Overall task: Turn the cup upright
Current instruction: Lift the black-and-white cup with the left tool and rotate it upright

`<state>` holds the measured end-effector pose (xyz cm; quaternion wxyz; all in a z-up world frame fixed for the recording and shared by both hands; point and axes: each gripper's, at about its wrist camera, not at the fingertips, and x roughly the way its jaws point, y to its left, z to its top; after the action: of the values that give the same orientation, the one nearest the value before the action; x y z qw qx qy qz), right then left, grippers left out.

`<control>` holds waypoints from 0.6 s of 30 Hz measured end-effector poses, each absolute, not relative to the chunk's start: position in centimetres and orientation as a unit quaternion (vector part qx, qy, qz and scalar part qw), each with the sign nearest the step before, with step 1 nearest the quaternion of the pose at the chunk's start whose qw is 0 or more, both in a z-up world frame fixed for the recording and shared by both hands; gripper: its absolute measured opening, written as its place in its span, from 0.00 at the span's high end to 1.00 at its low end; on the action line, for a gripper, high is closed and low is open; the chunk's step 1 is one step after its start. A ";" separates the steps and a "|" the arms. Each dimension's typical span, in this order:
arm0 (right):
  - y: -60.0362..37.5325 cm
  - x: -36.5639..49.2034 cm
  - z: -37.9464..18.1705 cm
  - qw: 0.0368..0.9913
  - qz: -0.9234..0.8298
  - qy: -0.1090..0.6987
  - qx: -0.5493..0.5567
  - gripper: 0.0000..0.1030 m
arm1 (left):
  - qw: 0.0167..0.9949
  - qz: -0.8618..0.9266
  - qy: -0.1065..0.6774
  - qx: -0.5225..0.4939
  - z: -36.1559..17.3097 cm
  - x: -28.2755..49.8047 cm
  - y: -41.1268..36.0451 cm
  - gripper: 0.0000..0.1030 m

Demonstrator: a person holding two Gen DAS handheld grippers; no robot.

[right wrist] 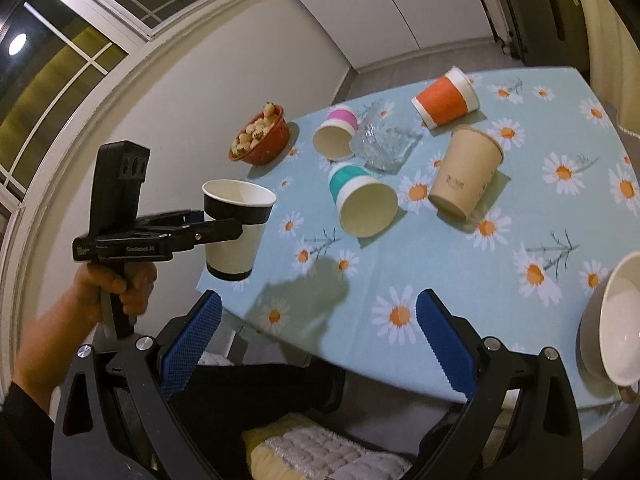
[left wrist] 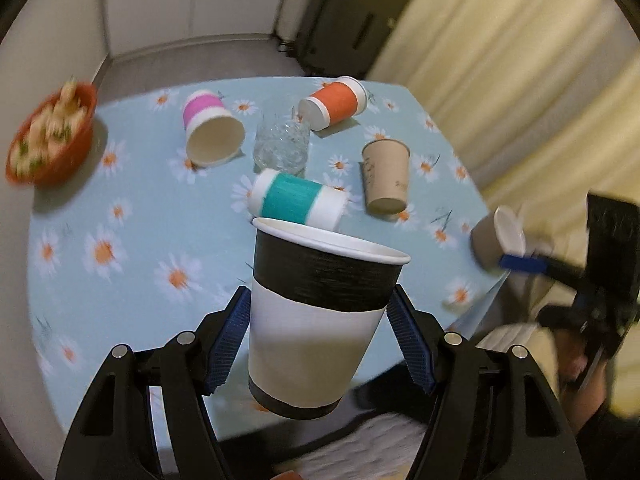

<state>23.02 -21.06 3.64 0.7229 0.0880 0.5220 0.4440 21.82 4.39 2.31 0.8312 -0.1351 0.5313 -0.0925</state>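
My left gripper (left wrist: pixel 318 340) is shut on a black-and-white paper cup (left wrist: pixel 320 320), held upright in the air above the table's near edge; it also shows in the right wrist view (right wrist: pixel 236 232). My right gripper (right wrist: pixel 318 344) is open and empty over the near table edge. Lying on their sides on the daisy tablecloth (right wrist: pixel 460 280) are a teal cup (right wrist: pixel 360 200), a pink cup (right wrist: pixel 336 132), an orange cup (right wrist: pixel 446 96) and a tan cup (right wrist: pixel 466 172).
A clear glass dish (right wrist: pixel 384 144) sits among the cups. A red bowl of food (right wrist: pixel 260 136) stands at the far left edge. A white bowl (right wrist: pixel 616 320) sits at the near right. Curtains hang on the right in the left wrist view (left wrist: pixel 520 80).
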 end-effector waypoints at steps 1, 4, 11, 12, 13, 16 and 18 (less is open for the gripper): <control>-21.2 23.0 3.5 0.717 0.442 0.531 0.091 0.06 | 0.828 -0.086 0.531 -0.158 1.9 21.5 4.1 0.34; -21.8 23.2 3.3 0.707 0.432 0.550 0.105 0.06 | 0.816 -0.063 0.537 -0.204 0.7 20.9 3.7 0.35; -23.0 23.3 2.5 0.689 0.419 0.578 0.126 0.06 | 0.783 -0.020 0.545 -0.298 -3.3 19.9 2.9 0.35; -23.0 23.2 2.3 0.687 0.417 0.581 0.125 0.06 | 0.779 -0.016 0.547 -0.305 -3.8 19.9 2.8 0.34; -23.0 23.2 2.1 0.685 0.416 0.585 0.124 0.06 | 0.775 -0.011 0.549 -0.312 -4.4 19.8 2.6 0.34; -23.1 23.1 1.5 0.680 0.413 0.593 0.123 0.06 | 0.765 -0.008 0.558 -0.323 -6.0 19.7 2.3 0.34; -23.3 23.2 1.3 0.680 0.410 0.595 0.126 0.06 | 0.768 -0.003 0.558 -0.315 -6.4 19.8 2.1 0.34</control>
<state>23.20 -23.32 1.32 0.6801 0.1257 0.5945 0.4102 19.80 2.06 -6.41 0.7676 -0.3146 0.5584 -0.0025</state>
